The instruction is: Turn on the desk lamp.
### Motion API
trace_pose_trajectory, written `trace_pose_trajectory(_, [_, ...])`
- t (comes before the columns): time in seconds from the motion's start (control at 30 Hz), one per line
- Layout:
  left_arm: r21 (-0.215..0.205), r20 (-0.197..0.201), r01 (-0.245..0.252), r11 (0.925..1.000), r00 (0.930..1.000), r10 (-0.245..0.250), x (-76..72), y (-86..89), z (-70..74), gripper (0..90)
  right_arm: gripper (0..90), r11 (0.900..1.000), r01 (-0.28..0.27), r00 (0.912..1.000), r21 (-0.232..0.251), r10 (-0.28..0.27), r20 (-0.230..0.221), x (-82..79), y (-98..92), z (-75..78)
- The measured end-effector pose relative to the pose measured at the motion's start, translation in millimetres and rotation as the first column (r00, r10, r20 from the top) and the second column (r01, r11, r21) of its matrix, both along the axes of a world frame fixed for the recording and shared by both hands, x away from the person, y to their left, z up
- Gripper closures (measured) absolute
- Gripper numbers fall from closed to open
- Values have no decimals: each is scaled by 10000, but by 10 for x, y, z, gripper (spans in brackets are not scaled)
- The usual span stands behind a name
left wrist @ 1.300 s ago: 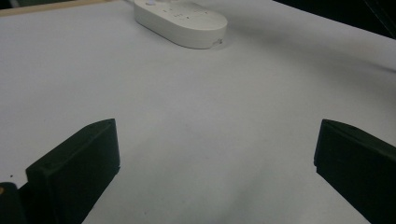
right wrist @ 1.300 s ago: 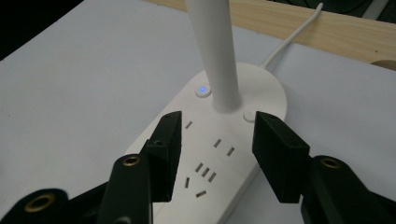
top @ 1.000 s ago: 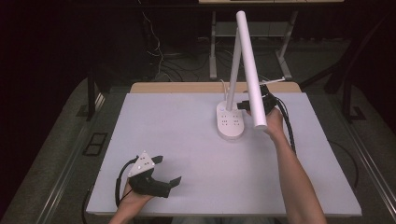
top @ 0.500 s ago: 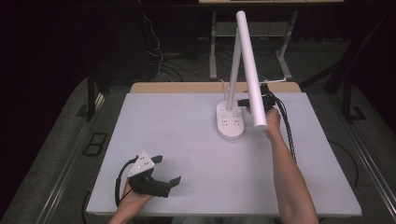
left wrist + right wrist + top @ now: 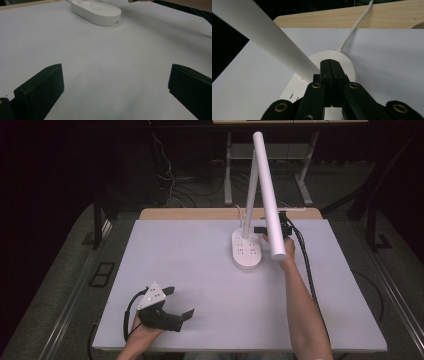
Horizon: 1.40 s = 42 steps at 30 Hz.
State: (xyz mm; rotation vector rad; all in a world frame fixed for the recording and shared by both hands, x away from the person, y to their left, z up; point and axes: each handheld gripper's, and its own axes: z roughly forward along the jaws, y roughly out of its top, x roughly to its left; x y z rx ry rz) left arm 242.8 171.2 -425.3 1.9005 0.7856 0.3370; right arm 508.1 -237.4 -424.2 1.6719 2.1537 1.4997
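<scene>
A white desk lamp stands at the back right of the table, on an oval base that has sockets on top. Its long bar head slants down towards me. My right gripper is shut, with nothing between its jaws, and hovers over the base just beside the upright stem. In the right gripper view the closed tips sit above the base, and the lamp's bar crosses at the left. My left gripper rests open at the near left. In the left gripper view its jaws stand wide apart over bare tabletop.
The white tabletop has a wooden strip along its back edge. The lamp's white cable runs off over that strip. My right gripper's black cable trails along the forearm. Desk legs and wires stand on the floor behind.
My right hand has edged slightly in towards the lamp's stem and base. The left gripper has not moved.
</scene>
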Motion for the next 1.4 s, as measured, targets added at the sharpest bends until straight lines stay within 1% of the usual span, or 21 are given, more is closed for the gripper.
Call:
trace_pose_trajectory(0.1, [-14, 1, 4, 10000, 10000, -4, 1, 0, -1, 0, 890, 10000, 23, 10000, -39, -23, 0, 15, 9, -42])
trace_pose_trajectory(0.27, [-47, 13, -4, 10000, 10000, 4, 2, 0, -3, 0, 890, 10000, 72, 9998, 43, -71, -211, 30, 33, -96])
trace_pose_trajectory(0.37, [-47, -8, -8, 10000, 10000, 8, 2, 3, -2, 0, 890, 10000, 77, 9995, -39, -78, -298, 35, 55, -129])
trace_pose_trajectory(0.47, [-61, -12, -13, 10000, 10000, 13, 3, 2, -4, 0, 890, 9998, 27, 9995, -219, -34, -311, 37, 79, -157])
trace_pose_trajectory(0.57, [-22, -12, 18, 10000, 10000, -18, 2, 1, -4, 0, 892, 10000, 56, 9993, 28, -55, -373, 40, 70, -178])
trace_pose_trajectory(0.73, [-26, -13, 29, 10000, 10000, -29, -8, -3, -2, 0, 894, 10000, -21, 9997, -93, 19, -255, 21, 93, -180])
trace_pose_trajectory(0.9, [-28, -12, 55, 10000, 10000, -55, -14, -10, -4, 0, 895, 9992, 166, 9997, 354, -160, -169, -4, 64, -240])
trace_pose_trajectory(0.93, [-28, -12, 55, 10000, 10000, -55, -14, -10, -4, 0, 895, 9992, 172, 9998, 366, -169, -94, -7, 62, -246])
trace_pose_trajectory(1.03, [-29, -26, 49, 10000, 10000, -50, -10, -11, -8, 0, 895, 9994, 170, 9998, 315, -168, -48, -9, 66, -244])
trace_pose_trajectory(1.1, [-42, -38, 28, 10000, 10000, -28, -8, -9, -7, 0, 893, 9997, 187, 9998, 148, -187, -46, -10, 77, -225])
trace_pose_trajectory(1.13, [-79, -36, -16, 10000, 10000, 16, -8, -4, -6, 0, 892, 9997, 176, 9998, 195, -174, -67, -10, 72, -222])
trace_pose_trajectory(1.17, [-99, -32, -28, 9999, 10000, 27, -8, -3, -6, 0, 892, 9993, 152, 9999, 356, -149, -85, -7, 57, -220])
trace_pose_trajectory(1.23, [-96, -36, -26, 10000, 10000, 26, -7, -2, -6, 0, 892, 9993, 147, 9998, 330, -143, -128, -7, 47, -216])
trace_pose_trajectory(1.27, [-94, -38, -27, 10000, 10000, 27, -6, -1, -6, 0, 892, 9994, 90, 9999, 331, -87, -82, -9, 37, -211])
trace_pose_trajectory(1.3, [-80, -57, -21, 10000, 10000, 20, -1, 1, -9, 0, 892, 9993, -9, 10000, 377, 6, 98, -16, 13, -182])
trace_pose_trajectory(1.33, [-80, -65, -27, 10000, 10000, 27, 2, 1, -10, 0, 892, 9992, -18, 10000, 401, 14, 90, -26, 2, -155])
trace_pose_trajectory(1.4, [-50, -58, -10, 10000, 10000, 10, 4, 0, -10, 0, 892, 9992, -10, 9996, 405, -1, 270, -37, -29, -105])
